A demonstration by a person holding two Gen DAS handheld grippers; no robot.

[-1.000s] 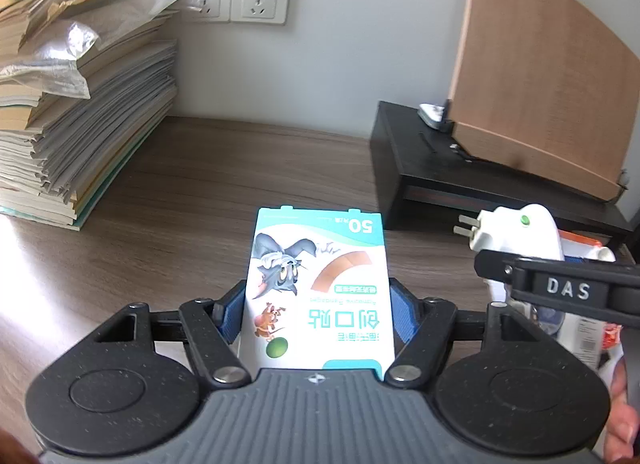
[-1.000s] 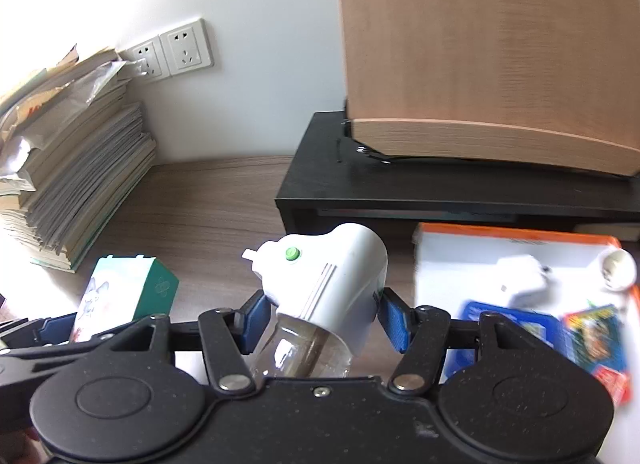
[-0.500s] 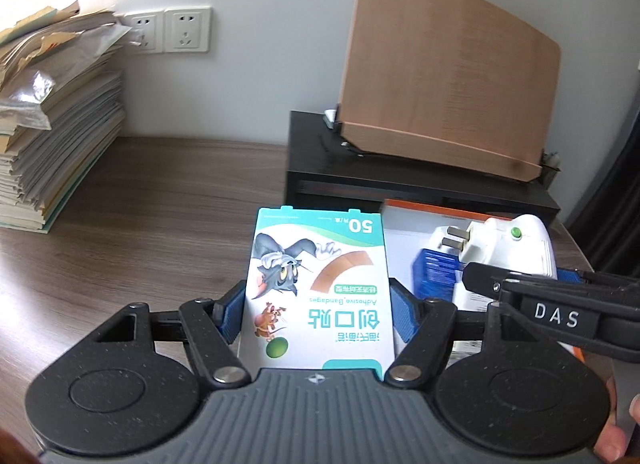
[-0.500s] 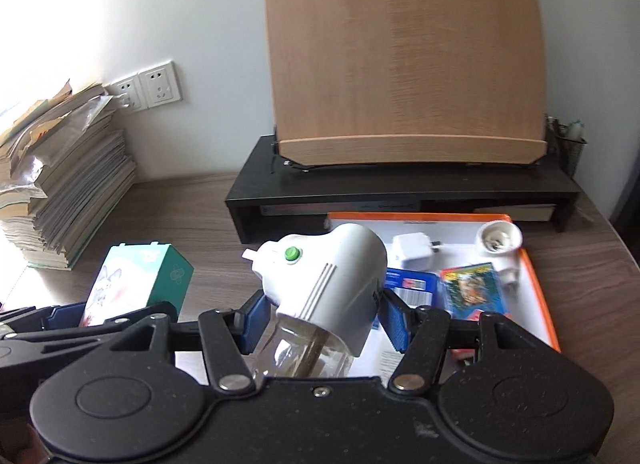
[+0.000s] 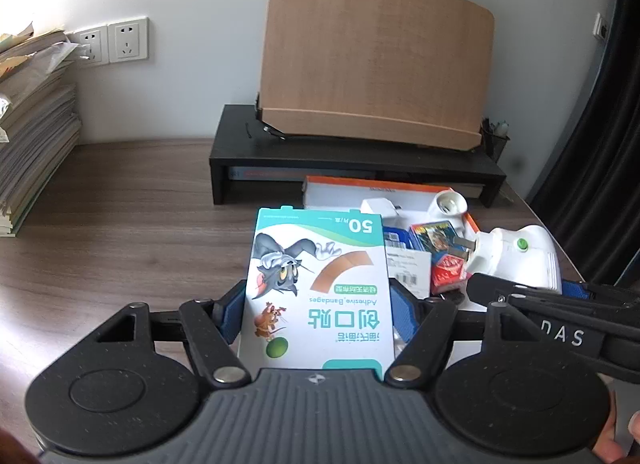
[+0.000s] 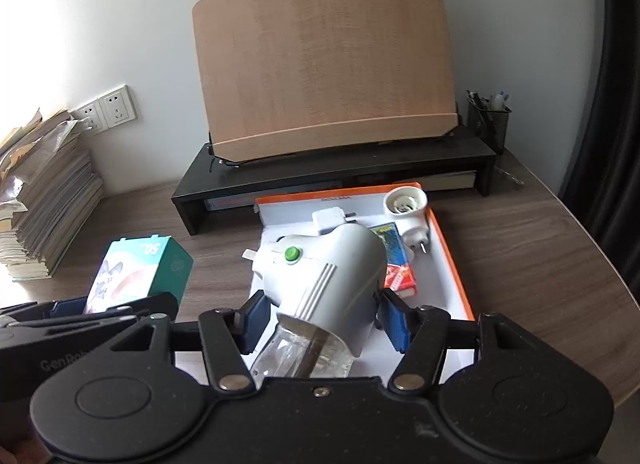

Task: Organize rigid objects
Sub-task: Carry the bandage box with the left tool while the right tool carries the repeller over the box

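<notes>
My left gripper [image 5: 318, 310] is shut on a white and teal bandage box [image 5: 318, 288] with a cartoon cat, held upright above the desk. The same box [image 6: 136, 272] shows at the left of the right wrist view. My right gripper [image 6: 318, 320] is shut on a white plug-in mosquito repeller [image 6: 324, 276] with a green button and a clear bottle below. That repeller [image 5: 516, 260] also shows at the right of the left wrist view. Both hang over the near end of a white tray with an orange rim [image 6: 452, 264].
The tray holds a white adapter [image 6: 328, 218], a white lamp socket plug [image 6: 408, 208] and small card packs [image 6: 396, 278]. Behind it stand a black riser [image 6: 332, 172] with a wooden board [image 6: 324, 80] and a mesh pen cup [image 6: 488, 116]. A paper stack [image 6: 48, 192] fills the left.
Both grippers have swung right across the desk with their loads, from near the paper stack to above the orange-rimmed tray. Neither grip has changed.
</notes>
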